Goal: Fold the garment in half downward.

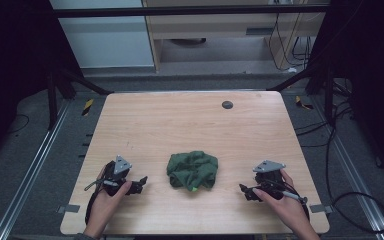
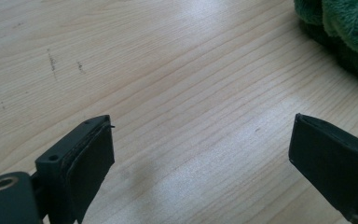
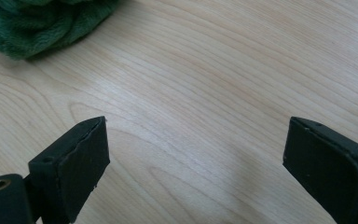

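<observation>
A crumpled dark green towel [image 1: 192, 170] lies in a heap near the front middle of the wooden table [image 1: 180, 125]. My left gripper [image 1: 141, 184] rests low at the towel's left, held by a hand, its jaws wide apart with only bare wood between them. The towel's edge [image 2: 345, 32] fills the upper right corner of the left gripper view. My right gripper [image 1: 245, 192] sits at the towel's right, also open and empty. In the right gripper view the towel [image 3: 37, 23] lies at the upper left.
A small dark round disc [image 1: 227, 104] is set into the table near its far edge. Black frame posts and cables stand around the table on the grey floor. Bare wood stretches behind the towel.
</observation>
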The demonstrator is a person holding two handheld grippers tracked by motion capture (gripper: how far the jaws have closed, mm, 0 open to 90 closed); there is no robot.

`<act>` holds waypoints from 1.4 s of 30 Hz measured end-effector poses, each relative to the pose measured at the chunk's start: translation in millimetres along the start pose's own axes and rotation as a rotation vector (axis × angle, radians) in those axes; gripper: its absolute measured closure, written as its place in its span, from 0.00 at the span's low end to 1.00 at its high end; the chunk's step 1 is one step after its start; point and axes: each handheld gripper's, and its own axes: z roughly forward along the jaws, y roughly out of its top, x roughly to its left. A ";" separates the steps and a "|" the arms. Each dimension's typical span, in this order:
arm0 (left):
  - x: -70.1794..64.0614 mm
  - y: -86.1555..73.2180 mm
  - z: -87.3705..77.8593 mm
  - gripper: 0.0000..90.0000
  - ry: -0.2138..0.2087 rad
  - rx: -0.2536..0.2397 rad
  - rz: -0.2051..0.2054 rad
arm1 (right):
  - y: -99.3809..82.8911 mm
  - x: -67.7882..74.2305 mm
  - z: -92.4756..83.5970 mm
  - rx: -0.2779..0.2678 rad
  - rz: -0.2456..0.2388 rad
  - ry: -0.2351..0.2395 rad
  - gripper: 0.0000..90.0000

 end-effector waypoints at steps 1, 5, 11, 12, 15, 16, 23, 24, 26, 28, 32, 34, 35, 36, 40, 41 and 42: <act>2.1 1.5 0.5 0.07 0.005 0.005 0.000 | -0.5 -4.2 0.5 0.002 0.014 0.001 0.08; 5.3 2.0 4.3 0.07 0.010 0.025 0.008 | 2.3 -12.8 3.4 0.008 0.012 -0.006 0.08; 21.5 5.0 11.3 0.06 -0.003 0.053 -0.024 | 14.3 -27.3 12.7 0.017 0.027 -0.017 0.08; 24.0 4.8 12.7 0.06 -0.008 0.062 -0.030 | 15.7 -28.8 14.4 0.016 0.027 -0.021 0.08; 30.8 4.2 17.5 0.06 -0.005 0.067 -0.050 | 22.3 -33.5 19.5 0.016 0.033 -0.018 0.08; 33.5 4.3 18.9 0.06 -0.008 0.074 -0.054 | 24.2 -35.1 21.3 0.013 0.036 -0.021 0.08; 47.5 7.8 28.5 0.06 -0.001 0.094 -0.076 | 34.1 -44.6 37.7 0.031 0.053 -0.033 0.08; 49.3 8.6 29.7 0.06 0.003 0.095 -0.079 | 34.1 -44.6 37.7 0.031 0.053 -0.033 0.08; 52.8 10.2 31.6 0.06 0.008 0.097 -0.080 | 36.4 -47.6 42.2 0.035 0.064 -0.039 0.08; 55.7 12.5 34.8 0.06 0.019 0.095 -0.084 | 38.5 -51.8 46.8 0.023 0.077 -0.047 0.09; 56.3 14.9 38.9 0.06 0.024 0.079 -0.077 | 42.5 -56.6 50.9 0.022 0.093 -0.067 0.09; 56.8 14.6 42.1 0.06 0.021 0.076 -0.083 | 44.8 -58.3 52.2 0.016 0.104 -0.074 0.09; 57.3 14.2 44.1 0.06 0.022 0.079 -0.084 | 45.8 -58.8 53.0 0.011 0.110 -0.076 0.09; 57.8 13.8 45.9 0.06 0.019 0.079 -0.089 | 46.5 -59.6 54.2 0.009 0.112 -0.079 0.09; 60.6 13.2 50.4 0.05 0.013 0.053 -0.118 | 46.7 -59.9 60.5 0.022 0.135 -0.094 0.09; 61.3 13.0 51.4 0.04 0.012 0.045 -0.120 | 46.4 -60.3 62.1 0.025 0.136 -0.102 0.09; 62.1 12.8 52.1 0.04 0.012 0.040 -0.117 | 46.0 -60.5 63.4 0.022 0.144 -0.102 0.10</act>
